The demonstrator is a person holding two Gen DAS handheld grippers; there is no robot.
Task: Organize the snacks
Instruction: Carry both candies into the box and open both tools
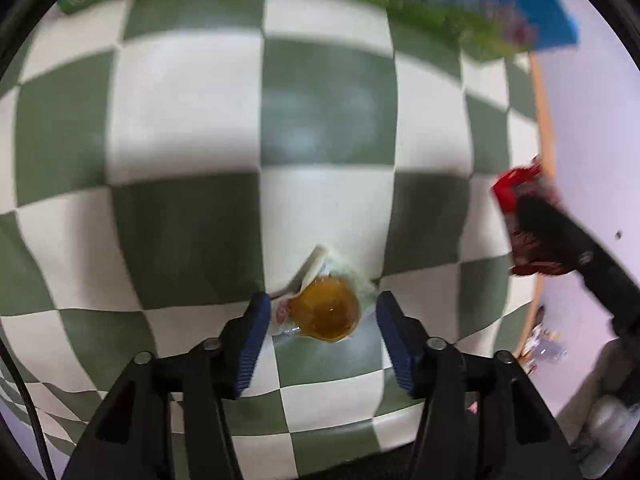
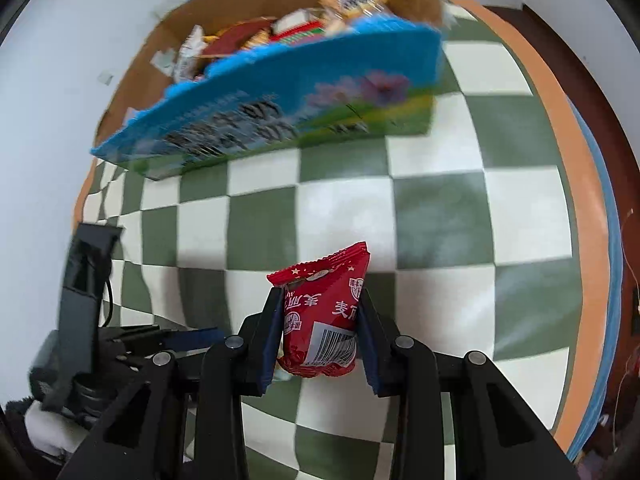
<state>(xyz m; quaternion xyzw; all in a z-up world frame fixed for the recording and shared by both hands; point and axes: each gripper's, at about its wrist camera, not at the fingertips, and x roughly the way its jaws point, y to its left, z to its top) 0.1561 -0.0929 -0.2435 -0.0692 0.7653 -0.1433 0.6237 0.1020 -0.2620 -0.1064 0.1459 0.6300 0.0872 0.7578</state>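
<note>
Fingers of the right gripper (image 2: 318, 320) pinch a red snack packet (image 2: 320, 312); left gripper (image 1: 320, 316) stands spread around an amber jelly cup (image 1: 326, 312), box (image 2: 280, 92) at eleven o'clock.

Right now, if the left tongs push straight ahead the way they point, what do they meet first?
Most likely the clear-wrapped amber jelly snack, lying on the green-and-white checked tablecloth between the open left tongs, which are not pressing it. Depth is unclear, so the tips may reach the cloth beside it.

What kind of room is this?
Probably a home table: a green-and-white checked tablecloth, an open cardboard box with a blue printed front full of snack packets, and pale walls around it.
</note>
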